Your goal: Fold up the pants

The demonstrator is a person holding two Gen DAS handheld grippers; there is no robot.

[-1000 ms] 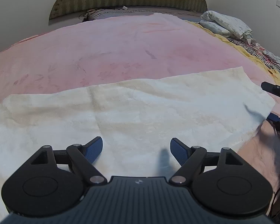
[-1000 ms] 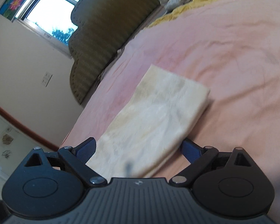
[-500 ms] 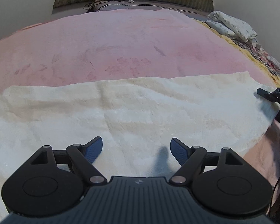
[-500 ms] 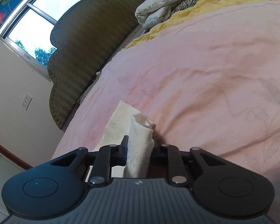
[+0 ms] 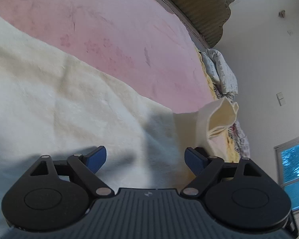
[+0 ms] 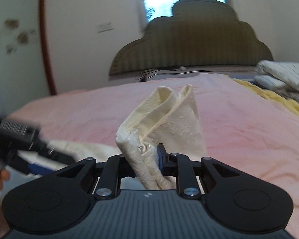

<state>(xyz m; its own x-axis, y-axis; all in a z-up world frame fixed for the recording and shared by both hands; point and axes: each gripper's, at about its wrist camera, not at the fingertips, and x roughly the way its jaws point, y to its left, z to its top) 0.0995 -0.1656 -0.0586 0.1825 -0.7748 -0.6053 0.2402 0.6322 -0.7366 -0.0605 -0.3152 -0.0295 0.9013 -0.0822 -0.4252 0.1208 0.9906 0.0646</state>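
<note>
Right wrist view: the right gripper (image 6: 147,159) is clamping a bunched end of the cream pants (image 6: 169,123), lifting it off the pink bed (image 6: 239,123). Its jaws have just been closing on that fabric. Left wrist view: the left gripper (image 5: 145,157) is hovering with jaws apart, nothing between them, above the pants (image 5: 59,107) lying flat across the bed (image 5: 109,29).
</note>
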